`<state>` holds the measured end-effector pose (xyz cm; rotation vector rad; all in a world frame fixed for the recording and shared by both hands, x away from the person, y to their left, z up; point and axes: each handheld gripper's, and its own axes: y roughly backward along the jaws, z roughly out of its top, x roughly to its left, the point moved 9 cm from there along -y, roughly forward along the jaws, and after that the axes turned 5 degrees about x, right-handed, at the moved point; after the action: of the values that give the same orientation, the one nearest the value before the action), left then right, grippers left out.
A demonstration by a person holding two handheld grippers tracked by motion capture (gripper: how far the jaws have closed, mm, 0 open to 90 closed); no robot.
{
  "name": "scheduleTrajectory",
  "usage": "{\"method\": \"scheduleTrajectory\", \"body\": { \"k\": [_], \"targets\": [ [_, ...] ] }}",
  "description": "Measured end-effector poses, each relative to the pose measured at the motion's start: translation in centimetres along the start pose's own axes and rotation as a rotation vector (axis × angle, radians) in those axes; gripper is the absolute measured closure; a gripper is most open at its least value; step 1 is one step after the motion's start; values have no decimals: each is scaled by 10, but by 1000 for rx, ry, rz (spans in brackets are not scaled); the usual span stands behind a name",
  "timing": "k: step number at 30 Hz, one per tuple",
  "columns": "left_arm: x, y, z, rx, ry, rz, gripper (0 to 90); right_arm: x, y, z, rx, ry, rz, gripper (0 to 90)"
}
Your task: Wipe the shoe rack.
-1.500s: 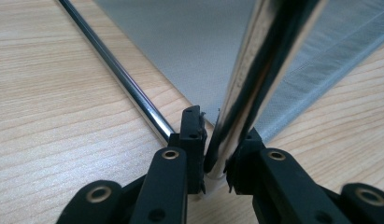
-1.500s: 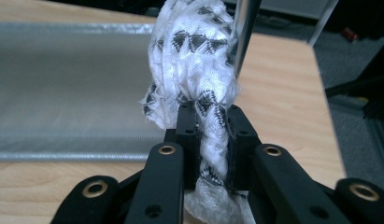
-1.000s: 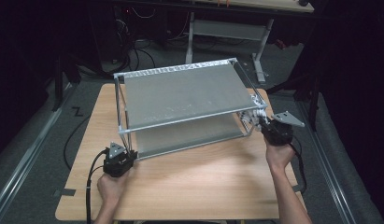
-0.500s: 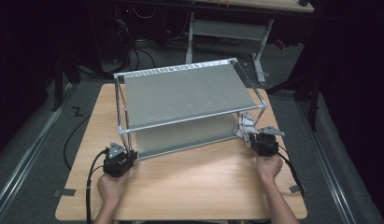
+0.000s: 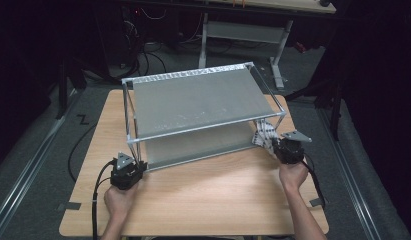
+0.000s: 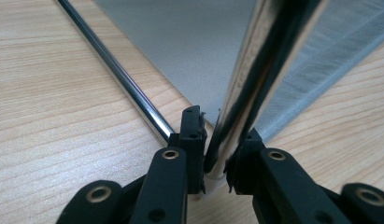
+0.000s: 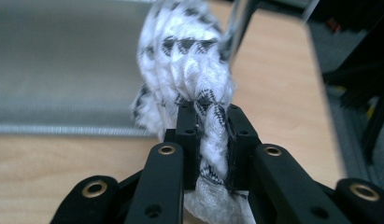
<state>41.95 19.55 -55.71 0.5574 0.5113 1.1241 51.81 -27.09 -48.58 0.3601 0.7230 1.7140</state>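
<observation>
high view looks down and forward over the table (image 5: 203, 200); both gripper views sit close and low, each facing the rack (image 5: 193, 100) it shares.

No readable text, label, brand, number or sign appears in any view; the grey two-tier metal-framed rack (image 5: 198, 107), the black-and-white checked cloth (image 7: 189, 60) and the light wooden table (image 5: 213, 195) all carry no lettering that can be made out.

Black tongs, checked cloth

My black right gripper (image 7: 213, 140) grips a white cloth (image 7: 187, 60) with black checks; the rack (image 5: 193, 100) is silver-grey, the table (image 5: 218, 195) pale wood.
</observation>
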Motion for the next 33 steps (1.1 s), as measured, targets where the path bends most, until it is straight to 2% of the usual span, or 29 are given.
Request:
{"method": "scheduleTrajectory", "body": {
  "k": [7, 11, 15, 21, 24, 28, 33],
  "targets": [
    [0, 0, 0, -1, 0, 0, 787, -10, 37, 40, -121, 15, -19, 790],
    [0, 0, 0, 0, 0, 0, 787, -6, 44, 46, -137, 38, -25, 790],
    [0, 0, 0, 0, -1, -2, 787, -2, 33, 29, -99, 41, -11, 791],
    [0, 0, 0, 3, -8, -2, 787, 8, 10, -17, 8, 50, 14, 790],
    [0, 0, 0, 18, -18, -1, 789, 9, 2, -34, 47, 55, 21, 790],
    [0, 0, 1, 24, -26, 3, 791, 4, 0, -51, 82, 63, 14, 790],
    [4, 2, 0, 25, -16, 14, 791, -11, 4, -67, 103, 30, -2, 789]
  ]
}}
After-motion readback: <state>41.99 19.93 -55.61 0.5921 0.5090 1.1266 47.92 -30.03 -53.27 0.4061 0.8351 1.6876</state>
